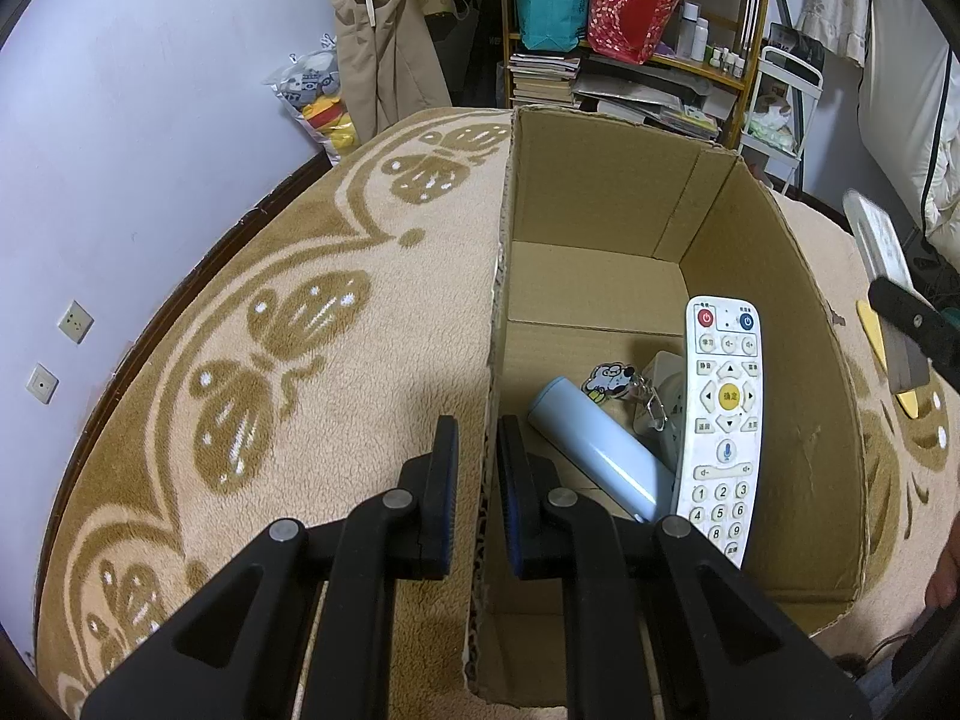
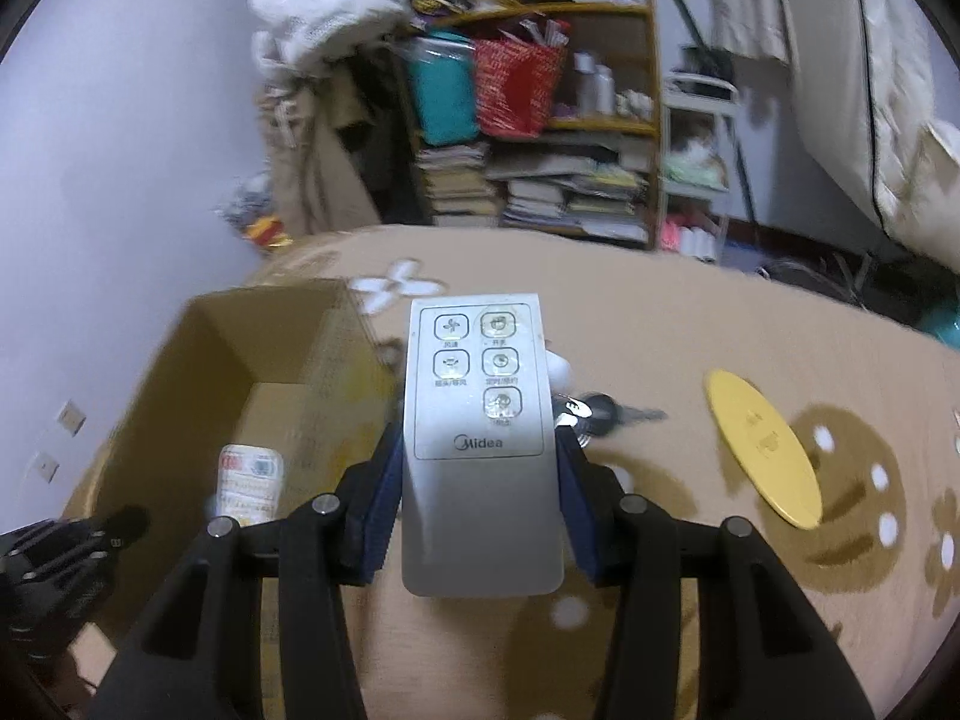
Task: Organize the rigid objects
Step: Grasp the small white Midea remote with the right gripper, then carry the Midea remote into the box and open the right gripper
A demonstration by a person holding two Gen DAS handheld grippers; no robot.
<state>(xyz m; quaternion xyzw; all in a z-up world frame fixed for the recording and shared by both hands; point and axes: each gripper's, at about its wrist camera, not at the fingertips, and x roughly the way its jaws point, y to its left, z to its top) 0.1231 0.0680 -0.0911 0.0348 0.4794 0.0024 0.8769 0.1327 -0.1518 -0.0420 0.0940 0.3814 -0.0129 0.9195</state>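
My left gripper (image 1: 480,444) is shut on the left wall of an open cardboard box (image 1: 501,300) on a beige patterned blanket. Inside the box lie a white TV remote (image 1: 723,420), a light blue bottle (image 1: 594,450), a cartoon keychain (image 1: 612,381) and a white object partly hidden under the remote. My right gripper (image 2: 477,450) is shut on a grey Midea remote (image 2: 480,438), held above the blanket just right of the box (image 2: 198,360). The right gripper also shows at the right edge of the left wrist view (image 1: 912,324).
A yellow disc (image 2: 762,450) and a bunch of keys (image 2: 594,411) lie on the blanket right of the box. A cluttered bookshelf (image 2: 540,138) and hanging clothes stand behind the bed. A wall with sockets (image 1: 75,321) runs along the left.
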